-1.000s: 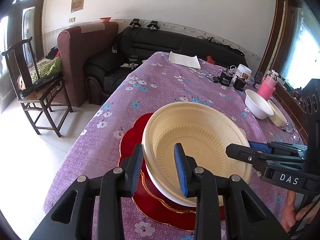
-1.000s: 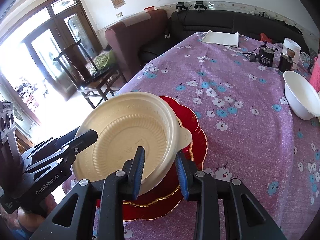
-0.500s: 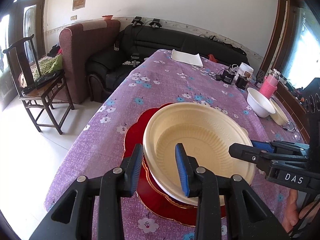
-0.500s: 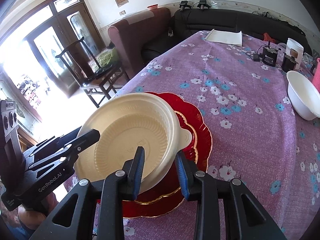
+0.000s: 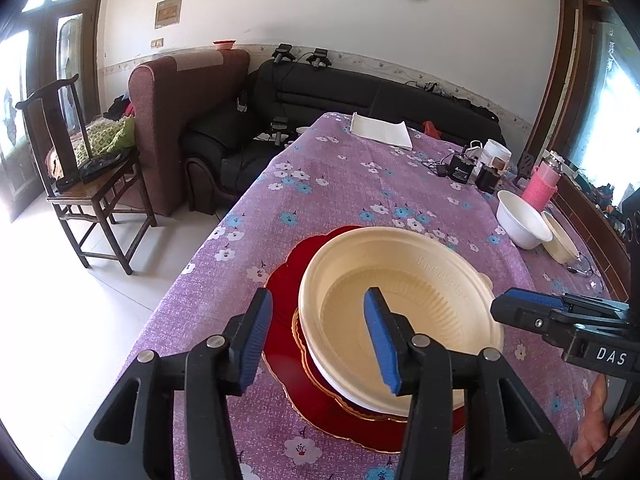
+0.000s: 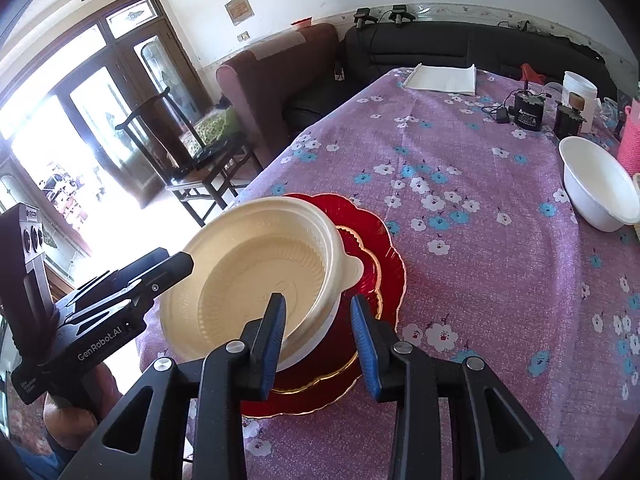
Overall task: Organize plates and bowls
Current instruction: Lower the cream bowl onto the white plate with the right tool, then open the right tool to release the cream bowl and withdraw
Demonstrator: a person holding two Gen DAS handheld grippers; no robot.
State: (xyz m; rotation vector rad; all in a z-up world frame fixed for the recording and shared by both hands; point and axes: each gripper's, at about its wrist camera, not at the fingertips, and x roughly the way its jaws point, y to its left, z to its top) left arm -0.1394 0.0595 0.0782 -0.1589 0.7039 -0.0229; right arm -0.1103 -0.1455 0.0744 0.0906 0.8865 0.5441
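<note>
Stacking step appears complete: the cream bowl (image 5: 400, 304) sits nested on the red plates (image 5: 288, 292) near the table (image 5: 360, 184) edge. Left tool (image 5: 318, 336) and right tool (image 6: 318, 334) both stand wide, straddling the rim, gripping nothing. Next move likely calls for fetching the white bowl (image 6: 598, 186), well apart.

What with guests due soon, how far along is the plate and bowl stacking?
Done: the large cream bowl sits nested on a white dish atop the red plates. In hand: nothing is gripped; the left gripper and right gripper are open, each straddling that bowl's rim. Left: the white bowl and small cream bowl sit apart, unstacked.
</note>
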